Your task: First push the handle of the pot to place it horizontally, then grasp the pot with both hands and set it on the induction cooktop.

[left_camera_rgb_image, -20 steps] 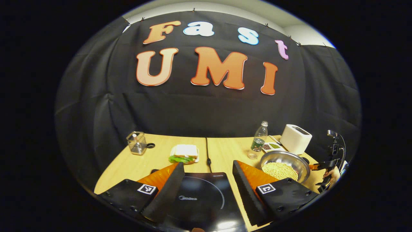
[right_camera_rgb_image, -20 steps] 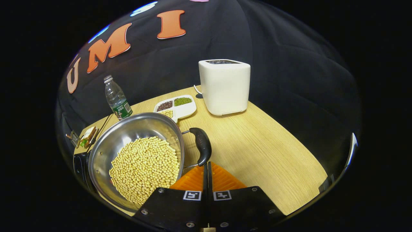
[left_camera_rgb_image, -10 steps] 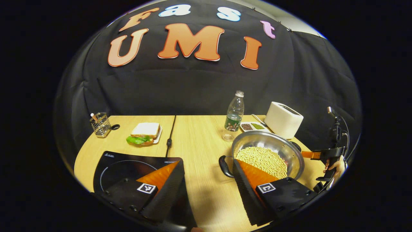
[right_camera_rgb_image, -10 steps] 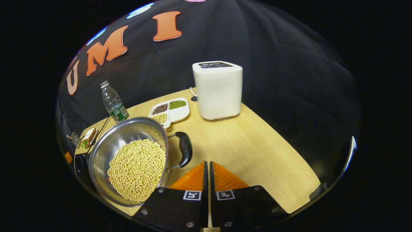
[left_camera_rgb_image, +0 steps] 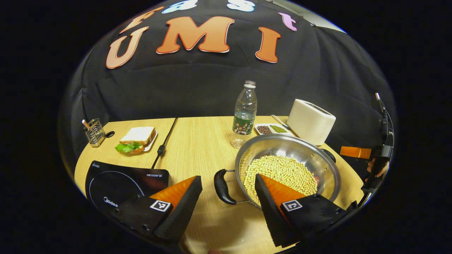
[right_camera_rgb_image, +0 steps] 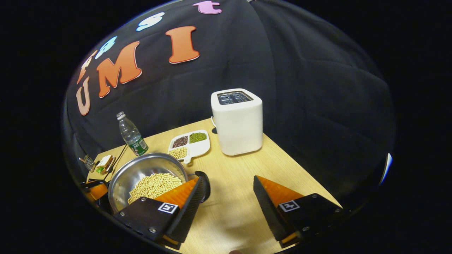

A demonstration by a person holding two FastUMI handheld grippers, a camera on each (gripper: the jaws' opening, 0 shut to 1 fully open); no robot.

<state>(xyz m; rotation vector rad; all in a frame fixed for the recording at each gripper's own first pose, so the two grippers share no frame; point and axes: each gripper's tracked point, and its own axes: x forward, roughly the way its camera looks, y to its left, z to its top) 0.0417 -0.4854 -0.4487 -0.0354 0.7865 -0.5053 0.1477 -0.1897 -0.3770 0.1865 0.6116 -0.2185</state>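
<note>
From the left gripper view, the near rim of the pot (left_camera_rgb_image: 287, 168) disappears behind that gripper's own finger, and the pot's far handle (left_camera_rgb_image: 329, 155) is mostly tucked behind its bowl. The induction cooktop (left_camera_rgb_image: 120, 181) has its near corner covered by the other finger. In the right gripper view, a finger covers the pot's near edge and most of the handle (right_camera_rgb_image: 206, 183) beside it. The sandwich (right_camera_rgb_image: 105, 163) and the wire holder (right_camera_rgb_image: 89, 163) at the far end are too small there to make out.
</note>
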